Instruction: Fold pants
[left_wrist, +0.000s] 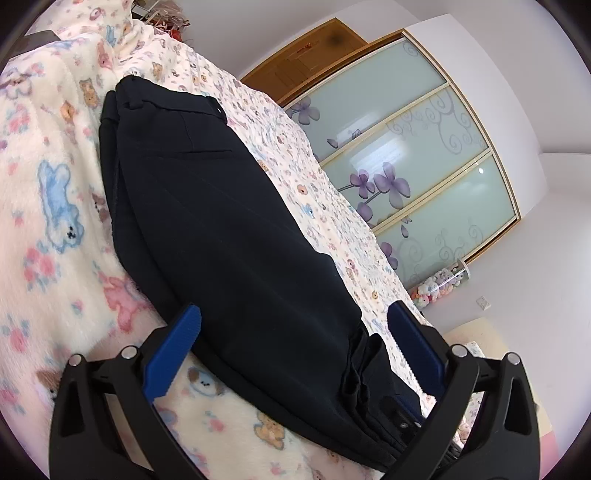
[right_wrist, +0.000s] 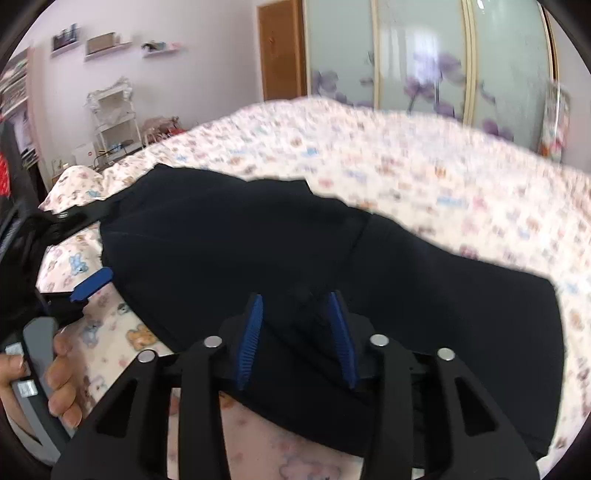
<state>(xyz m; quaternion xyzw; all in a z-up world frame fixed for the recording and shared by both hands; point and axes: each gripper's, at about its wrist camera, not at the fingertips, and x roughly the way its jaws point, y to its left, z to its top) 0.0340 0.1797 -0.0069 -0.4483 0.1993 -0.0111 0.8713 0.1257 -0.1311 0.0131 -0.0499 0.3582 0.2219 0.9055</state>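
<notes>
A: Black cloth. The pants (left_wrist: 221, 221) lie folded lengthwise on the bed (left_wrist: 55, 258), over its cream fleece blanket printed with bears.

B: Left gripper (left_wrist: 295, 325)?

A: Jaws spread wide, one blue finger each side of the pants' near end. Neither pad presses the fabric.

B: Right gripper (right_wrist: 295, 306)?

A: Jaws partly apart, low over the dark cloth (right_wrist: 332, 258). Whether the pads still pinch a fold, I cannot tell; the view is blurred. A hand (right_wrist: 62, 376) grips the other tool's handle at left.
</notes>
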